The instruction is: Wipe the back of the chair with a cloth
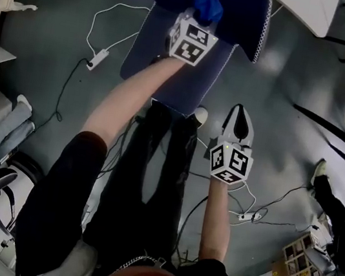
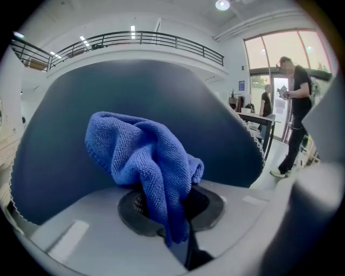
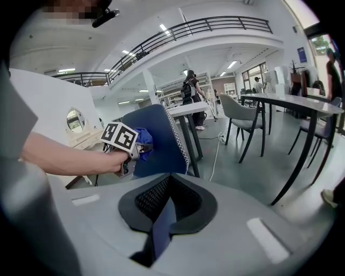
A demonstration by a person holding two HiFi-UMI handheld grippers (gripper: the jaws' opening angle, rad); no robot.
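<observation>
Left gripper (image 2: 175, 215) is clamped on a bunched blue cloth (image 2: 143, 156). The cloth bulges out of the jaws and sits against the chair back (image 2: 135, 91), which is dark blue with a white stitched edge. Lower and off to the side, the right gripper (image 3: 163, 223) has its jaws pressed together with nothing between them. A white cable (image 1: 111, 32) lies on the grey floor (image 1: 51, 81) nearby. Farther off stand a table (image 3: 302, 105), a grey chair (image 3: 242, 116) and a person (image 2: 294, 91) by the windows.

We lose the chair back (image 1: 246, 9) at the top edge — and the cloth (image 2: 145, 161) hides the left gripper's (image 2: 171, 214) jaw tips.
</observation>
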